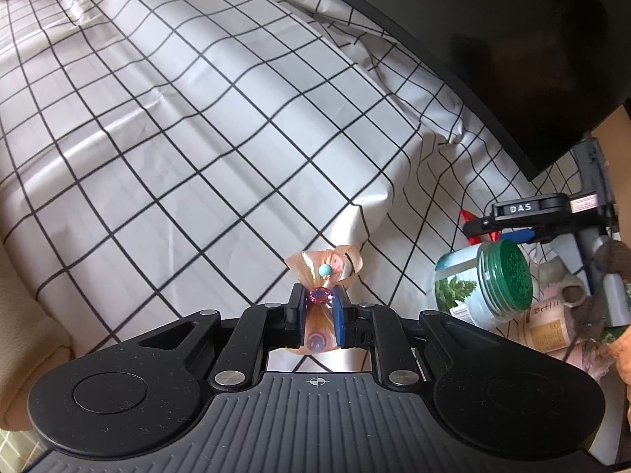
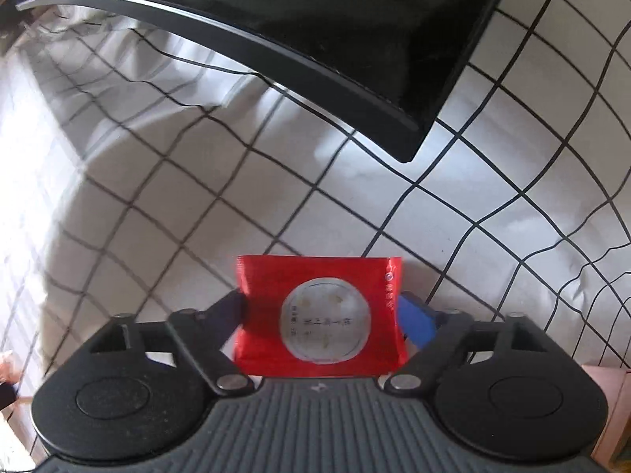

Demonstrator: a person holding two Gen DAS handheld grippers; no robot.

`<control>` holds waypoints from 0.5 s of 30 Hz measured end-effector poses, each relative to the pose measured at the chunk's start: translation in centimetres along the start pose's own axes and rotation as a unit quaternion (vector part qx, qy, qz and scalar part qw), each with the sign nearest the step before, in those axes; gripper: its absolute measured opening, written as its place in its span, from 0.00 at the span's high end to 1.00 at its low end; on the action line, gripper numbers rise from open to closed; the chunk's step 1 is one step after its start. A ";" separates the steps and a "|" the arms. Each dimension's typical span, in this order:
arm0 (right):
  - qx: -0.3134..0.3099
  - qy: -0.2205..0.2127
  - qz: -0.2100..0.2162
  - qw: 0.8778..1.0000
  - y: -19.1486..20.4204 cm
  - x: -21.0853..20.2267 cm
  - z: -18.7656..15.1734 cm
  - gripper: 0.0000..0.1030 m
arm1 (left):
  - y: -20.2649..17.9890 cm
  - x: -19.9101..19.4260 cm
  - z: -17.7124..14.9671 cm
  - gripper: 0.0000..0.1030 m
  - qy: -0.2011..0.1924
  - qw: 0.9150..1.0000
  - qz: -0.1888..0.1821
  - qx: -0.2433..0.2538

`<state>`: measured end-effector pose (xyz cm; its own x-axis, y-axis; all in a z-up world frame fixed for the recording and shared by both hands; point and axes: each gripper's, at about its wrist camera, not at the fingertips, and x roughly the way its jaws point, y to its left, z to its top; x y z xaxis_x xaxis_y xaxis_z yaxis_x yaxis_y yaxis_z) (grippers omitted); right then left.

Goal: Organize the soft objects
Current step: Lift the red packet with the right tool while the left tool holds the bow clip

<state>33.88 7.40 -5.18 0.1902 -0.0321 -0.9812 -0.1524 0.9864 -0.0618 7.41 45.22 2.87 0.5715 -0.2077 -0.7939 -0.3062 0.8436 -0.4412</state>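
In the left wrist view my left gripper [image 1: 319, 299] is shut on a small peach see-through pouch [image 1: 321, 268] with a pink gem, a teal bead and a smiley sticker. It holds the pouch just above the checked cloth [image 1: 197, 118]. In the right wrist view my right gripper [image 2: 321, 311] points almost straight down. A red packet [image 2: 315, 272] with a round clear window sits between its fingers. The black finger meets the packet's left edge and the blue pad [image 2: 416, 319] meets its right edge, so the gripper is shut on the packet.
A large black panel [image 1: 512, 39] overhangs the cloth at the back [image 2: 315, 39]. At the right of the left wrist view stand a jar with a green lid [image 1: 485, 287], a brown knitted item [image 1: 607, 260], loose packets and the other gripper's body marked DAS [image 1: 528, 209].
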 end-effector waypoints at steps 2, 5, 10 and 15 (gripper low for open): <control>0.001 0.005 0.015 1.000 0.1 -0.7 -0.3 0.80 | -0.3 0.2 -0.1 0.84 0.003 1.000 -0.002 0.002; 0.007 0.015 0.023 1.000 -0.3 -1.1 -1.1 0.86 | -1.0 0.5 -0.2 0.84 0.006 1.000 -0.007 0.007; 0.012 0.000 0.013 1.000 -0.7 -2.3 -2.1 0.86 | -2.0 0.5 -0.6 0.84 0.008 1.000 -0.015 0.017; 0.224 0.014 0.026 0.974 -3.9 -2.4 -3.0 0.21 | -2.1 0.8 0.0 0.84 0.009 0.999 -0.030 0.017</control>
<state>31.13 3.10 -3.08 0.1665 0.0211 -0.9858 0.2792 0.9578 0.0676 8.53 43.30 3.22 0.5738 -0.2678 -0.7740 -0.2455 0.8454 -0.4745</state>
